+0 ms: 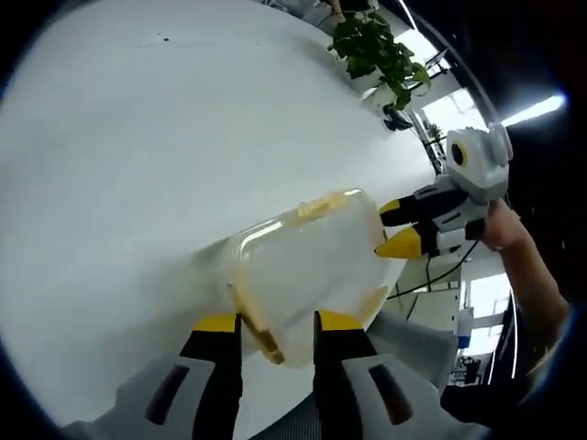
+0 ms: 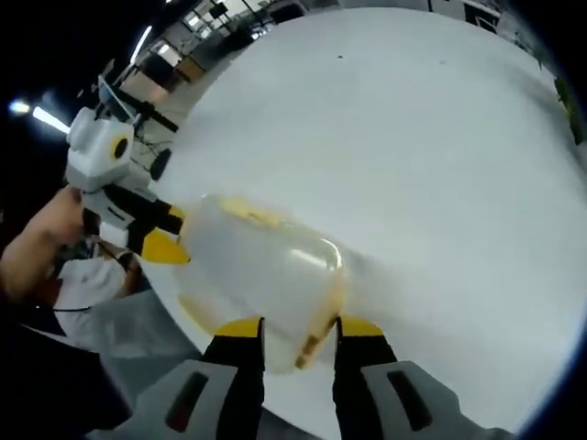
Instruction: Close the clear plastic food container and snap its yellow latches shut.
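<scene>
Bracketing the clear plastic food container [image 1: 307, 266] on the white table [image 1: 138, 137] from opposite ends, the left gripper [image 1: 275, 332] and right gripper [image 2: 298, 335] stand spread around its yellow latches [image 1: 260, 332]; it looks light, stiff and slippery, best pressed at those latches.

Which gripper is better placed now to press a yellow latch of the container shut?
Probably the left gripper: a yellow latch of the clear food container lies between its fingers. The right gripper also straddles a latch at the opposite end, so the difference is small.
</scene>
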Demonstrator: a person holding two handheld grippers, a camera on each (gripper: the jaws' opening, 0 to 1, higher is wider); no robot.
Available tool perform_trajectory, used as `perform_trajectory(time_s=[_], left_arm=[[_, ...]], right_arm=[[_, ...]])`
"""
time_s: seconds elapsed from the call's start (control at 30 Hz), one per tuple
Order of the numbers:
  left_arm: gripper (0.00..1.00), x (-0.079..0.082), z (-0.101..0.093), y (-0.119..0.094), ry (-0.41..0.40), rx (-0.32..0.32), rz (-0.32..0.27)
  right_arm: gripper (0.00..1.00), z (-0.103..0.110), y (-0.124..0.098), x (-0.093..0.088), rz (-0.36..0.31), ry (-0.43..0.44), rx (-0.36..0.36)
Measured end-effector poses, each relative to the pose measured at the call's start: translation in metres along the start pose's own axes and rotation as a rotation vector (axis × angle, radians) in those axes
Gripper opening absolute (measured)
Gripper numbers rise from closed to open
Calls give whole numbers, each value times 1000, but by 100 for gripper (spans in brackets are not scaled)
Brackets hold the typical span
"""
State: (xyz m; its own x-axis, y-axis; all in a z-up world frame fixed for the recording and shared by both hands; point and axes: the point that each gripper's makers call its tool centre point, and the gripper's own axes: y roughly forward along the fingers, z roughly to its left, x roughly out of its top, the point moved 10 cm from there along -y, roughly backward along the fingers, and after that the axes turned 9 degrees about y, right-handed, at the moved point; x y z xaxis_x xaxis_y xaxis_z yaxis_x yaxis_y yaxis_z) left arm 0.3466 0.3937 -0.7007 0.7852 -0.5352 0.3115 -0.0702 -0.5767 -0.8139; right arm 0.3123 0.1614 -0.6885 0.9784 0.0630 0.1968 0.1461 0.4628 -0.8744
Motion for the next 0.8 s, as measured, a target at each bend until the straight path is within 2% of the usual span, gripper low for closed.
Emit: perform_trajectory(time_s=[0.03, 0.07, 0.1, 0.17, 0.37, 0.57, 0.7, 0.8], left_arm=[[27, 0, 1, -1, 1, -1, -3], [27, 0, 0, -1, -5, -8, -6], [28, 0, 2, -3, 11, -7, -2], [28, 0, 4, -4, 1, -10, 5], [28, -1, 5, -6, 2, -13, 5], [29, -2, 6, -6, 2, -10, -16], [30, -2, 5, -7, 10, -11, -22], [31, -2, 4, -7, 31, -13, -22]], right_arm=[[26, -1, 0, 0, -5, 1, 4], [27, 3, 2, 2, -37, 42, 75], [28, 1, 0, 3, -21, 32, 45], [28, 3, 0, 5, -20, -18, 33], [28, -1, -1, 3, -4, 9, 48], [30, -6, -2, -3, -25, 34, 73], [30, -7, -2, -6, -45, 22, 64], [31, -5, -3, -7, -72, -18, 52]])
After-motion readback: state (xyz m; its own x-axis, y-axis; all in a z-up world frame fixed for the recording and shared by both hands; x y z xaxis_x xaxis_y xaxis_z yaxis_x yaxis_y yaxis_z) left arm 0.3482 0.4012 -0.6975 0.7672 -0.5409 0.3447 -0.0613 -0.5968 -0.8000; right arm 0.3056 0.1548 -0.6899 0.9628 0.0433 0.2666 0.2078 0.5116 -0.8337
